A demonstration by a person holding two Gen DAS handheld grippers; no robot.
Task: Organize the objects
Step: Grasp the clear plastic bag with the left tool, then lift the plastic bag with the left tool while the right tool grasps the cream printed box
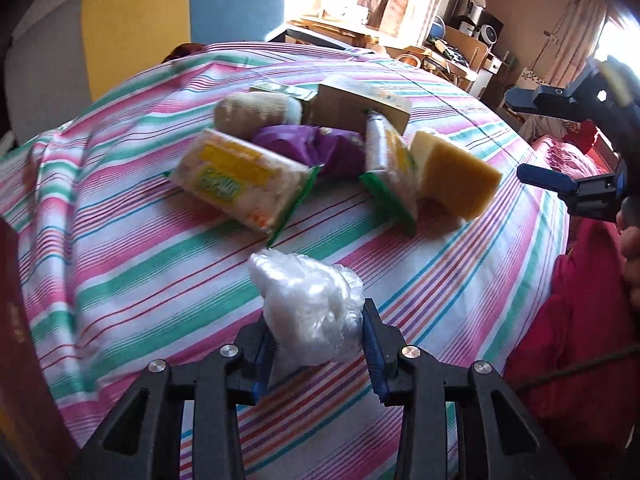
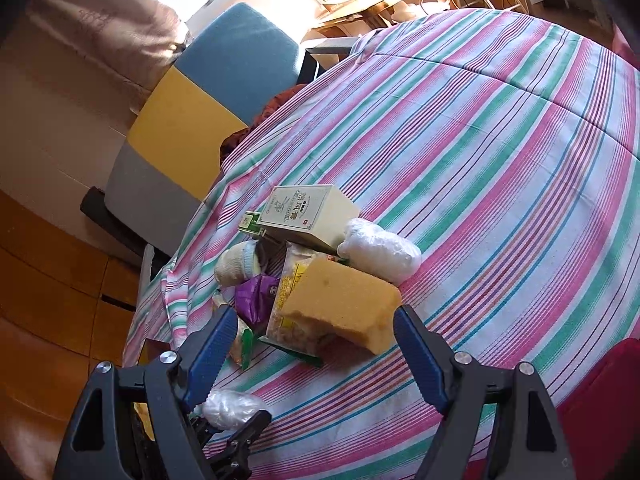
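Note:
My left gripper (image 1: 316, 320) is shut on a crumpled clear plastic bag (image 1: 304, 300), low over the striped tablecloth (image 1: 140, 280); the right wrist view shows the same bag (image 2: 232, 402) at its bottom left. Beyond lies a pile: two noodle packets (image 1: 240, 184), a purple wrapper (image 1: 304, 144), a rolled sock (image 1: 252, 112), a cream box (image 1: 360, 104) and a yellow sponge (image 1: 456, 176). My right gripper (image 2: 312, 320) stands open just short of the sponge (image 2: 340, 300), touching nothing. Another white bundle of plastic (image 2: 380, 254) rests beside the box (image 2: 308, 212).
A chair with a blue, yellow and grey back (image 2: 192, 108) stands at the table's far side. Red fabric (image 1: 580, 340) lies at the right edge and a dark red box (image 1: 16, 320) at the left. Cluttered desks fill the background.

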